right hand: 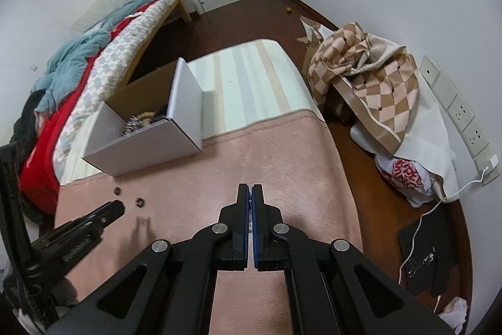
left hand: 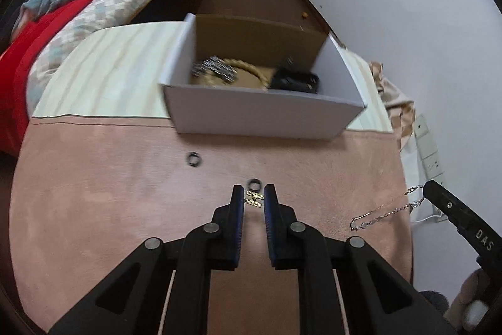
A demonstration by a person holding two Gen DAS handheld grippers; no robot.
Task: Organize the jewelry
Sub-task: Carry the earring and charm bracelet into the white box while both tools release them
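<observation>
My left gripper (left hand: 254, 197) is open, its blue pads either side of a small gold piece of jewelry (left hand: 254, 198) lying on the pink cloth (left hand: 125, 193). Two dark rings lie on the cloth: one (left hand: 254, 185) just past the fingertips, one (left hand: 194, 160) farther left. My right gripper (right hand: 251, 193) is shut on a thin silver chain (left hand: 381, 213), which hangs from its tip (left hand: 429, 189) above the cloth in the left wrist view. A white cardboard box (left hand: 263, 112) stands beyond, holding a beige rope necklace (left hand: 251, 69), silvery pieces and a black item.
The table has a striped cloth (right hand: 251, 77) at its far half. A bed with red and teal bedding (left hand: 62, 8) is on the left. A checkered cloth pile (right hand: 370, 77), wall sockets and cables are on the right.
</observation>
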